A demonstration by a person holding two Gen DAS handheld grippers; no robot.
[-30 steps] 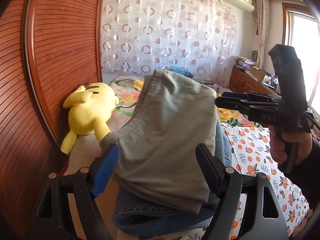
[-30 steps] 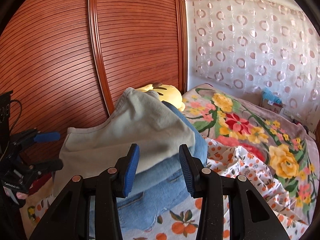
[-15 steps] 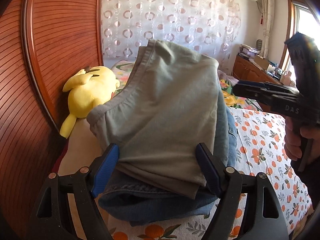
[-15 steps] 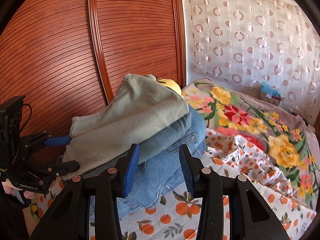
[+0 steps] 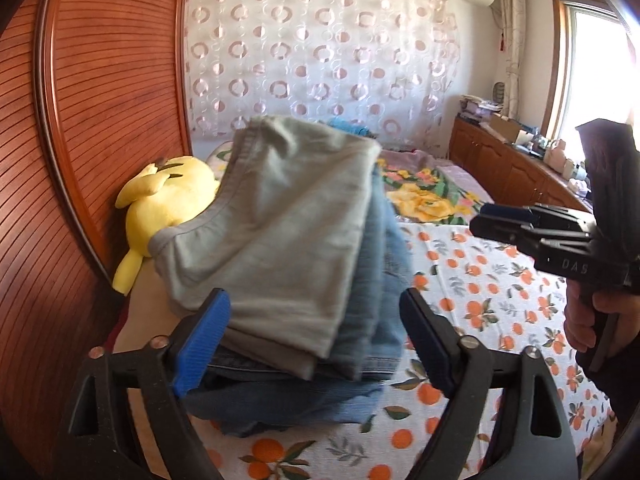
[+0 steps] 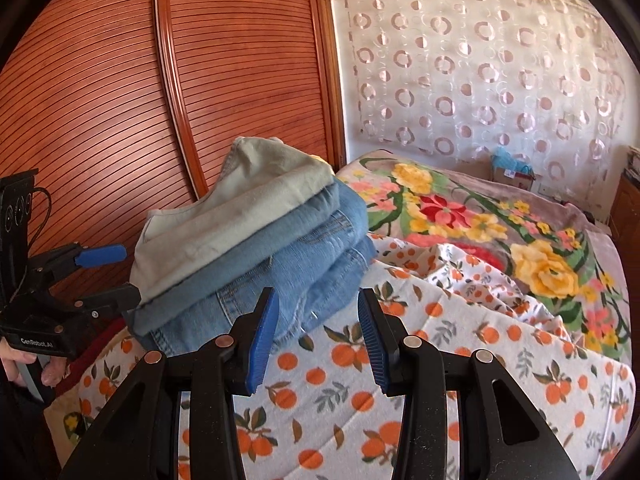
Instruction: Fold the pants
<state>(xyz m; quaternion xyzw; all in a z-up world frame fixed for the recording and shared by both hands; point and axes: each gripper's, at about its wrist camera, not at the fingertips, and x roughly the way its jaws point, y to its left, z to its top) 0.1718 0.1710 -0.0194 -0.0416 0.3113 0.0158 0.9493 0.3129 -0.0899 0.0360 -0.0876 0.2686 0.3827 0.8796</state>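
A folded stack lies on the orange-print sheet (image 6: 400,380): grey-green pants (image 5: 272,232) (image 6: 240,216) on top, blue jeans (image 5: 376,280) (image 6: 312,248) underneath. My left gripper (image 5: 314,308) (image 6: 126,274) straddles the stack's near end and its jaws are opening. The right pad stands clear of the denim, and in the right wrist view the upper finger (image 6: 102,254) is off the cloth. My right gripper (image 6: 316,304) (image 5: 482,220) is open and holds nothing, its tips just short of the jeans' hem.
A yellow plush toy (image 5: 168,196) lies behind the stack against the slatted wooden wardrobe (image 6: 120,100). A floral blanket (image 6: 460,216) covers the far part of the bed. A wooden cabinet (image 5: 512,168) with clutter stands by the window.
Both grippers have drawn back from the stack, which now sits lower on the sheet. The stack no longer reaches between the right fingers. The left jaws stand a little wider.
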